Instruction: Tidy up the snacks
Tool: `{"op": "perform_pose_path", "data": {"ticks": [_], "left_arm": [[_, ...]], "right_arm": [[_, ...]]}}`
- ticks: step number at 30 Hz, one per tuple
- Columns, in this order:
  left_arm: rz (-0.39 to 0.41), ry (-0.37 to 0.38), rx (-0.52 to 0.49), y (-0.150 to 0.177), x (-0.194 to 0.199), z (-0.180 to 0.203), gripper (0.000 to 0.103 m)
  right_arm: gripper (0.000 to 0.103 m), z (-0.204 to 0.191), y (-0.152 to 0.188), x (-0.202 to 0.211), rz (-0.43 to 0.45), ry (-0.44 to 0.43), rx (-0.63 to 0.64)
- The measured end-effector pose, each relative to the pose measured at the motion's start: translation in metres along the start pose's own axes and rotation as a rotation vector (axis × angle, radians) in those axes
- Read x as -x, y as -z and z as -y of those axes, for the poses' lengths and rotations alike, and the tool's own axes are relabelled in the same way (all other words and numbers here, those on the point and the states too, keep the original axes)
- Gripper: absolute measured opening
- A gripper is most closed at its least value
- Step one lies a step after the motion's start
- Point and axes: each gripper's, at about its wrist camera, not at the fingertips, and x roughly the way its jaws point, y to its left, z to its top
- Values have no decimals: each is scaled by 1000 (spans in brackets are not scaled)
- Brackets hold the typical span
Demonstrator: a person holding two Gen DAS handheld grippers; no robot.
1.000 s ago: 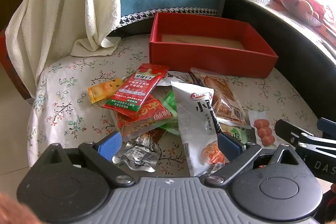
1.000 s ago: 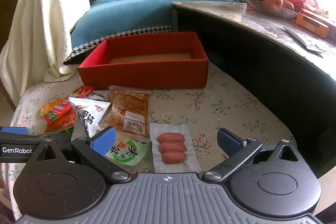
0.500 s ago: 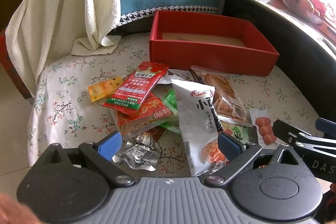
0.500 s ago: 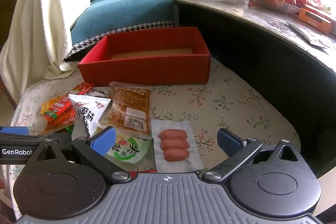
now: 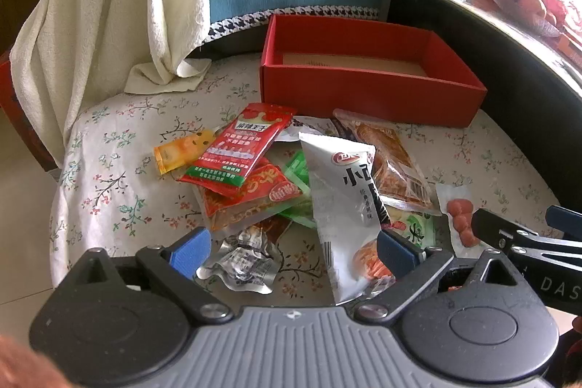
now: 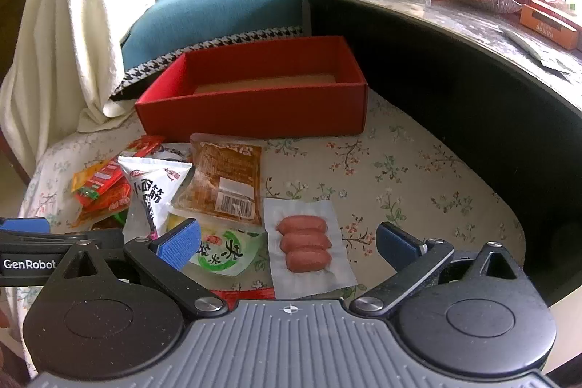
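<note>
On a round table under a flowered cloth (image 5: 109,177), a heap of snack packets lies in front of an empty red box (image 6: 254,111). At the far left of the heap is a small orange packet (image 5: 182,151). Overlapping it is a red and green packet (image 5: 240,148), which rests on an orange-red pouch (image 5: 254,199). Nearer the camera sits a crumpled silver wrapper (image 5: 243,260). The left gripper (image 5: 294,242) hovers low over this side with its jaws spread wide, holding nothing; the wrapper lies between its blue fingertips (image 5: 189,250). To the right, a tall white pouch (image 5: 345,206) leans across the heap, partly covering a green packet (image 6: 222,250) and touching a clear pack of brown dried food (image 6: 225,180). Farthest right lies a flat vacuum pack of three sausages (image 6: 303,242), just beside the green packet. The right gripper (image 6: 287,242) hangs over it, jaws also wide apart and empty, with the sausage pack between them. The box stands behind the heap, close to its far edge.

The likely trouble is the overlap. A jaw closing on one packet could catch its neighbour and drag it along or tip the heap. The sausage pack lies flat and looks slick, so the fingers may slide over it without getting under an edge. The two grippers are close together and could collide.
</note>
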Motion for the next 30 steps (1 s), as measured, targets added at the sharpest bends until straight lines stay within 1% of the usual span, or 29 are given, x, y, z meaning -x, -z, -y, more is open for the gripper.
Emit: {"op": "perform_pose_path", "data": {"ticks": [30], "left_arm": [[-3,-4,-3,3,0,-1,93]], "right_arm": [[103,-1,1,-2,-19,-3,-3]]}}
